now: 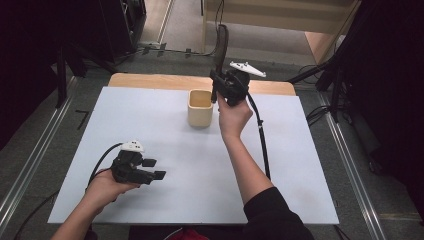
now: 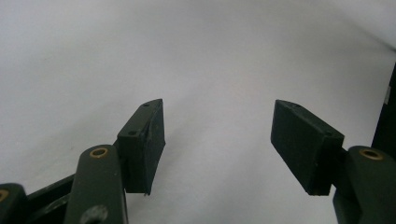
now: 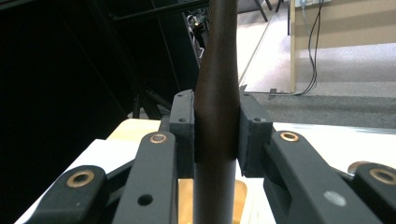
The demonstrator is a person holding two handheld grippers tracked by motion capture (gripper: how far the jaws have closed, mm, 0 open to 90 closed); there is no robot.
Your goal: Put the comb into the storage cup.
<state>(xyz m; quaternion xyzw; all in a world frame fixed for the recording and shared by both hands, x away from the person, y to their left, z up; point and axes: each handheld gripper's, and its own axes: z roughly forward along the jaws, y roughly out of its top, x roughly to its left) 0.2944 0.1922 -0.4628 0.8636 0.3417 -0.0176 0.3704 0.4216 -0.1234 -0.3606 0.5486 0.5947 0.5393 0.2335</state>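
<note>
Dark wooden utensil (image 3: 215,116) pinched upright in right gripper (image 1: 216,85) just right of beige cup (image 1: 200,107), handle up; left gripper (image 1: 152,169) spread, well nearer than cup.

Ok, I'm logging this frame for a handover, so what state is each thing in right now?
Right gripper: shut on the dark utensil, raised beside the cup.
Dark utensil: held upright, clamped between the pads.
Cup: upright on the table, nothing visible inside.
Left gripper: open, holding nothing, low over the table.

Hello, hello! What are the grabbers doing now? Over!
Right gripper shut on dark wooden utensil, upright beside beige cup. Left gripper open, over white table. Nothing in the way.
</note>
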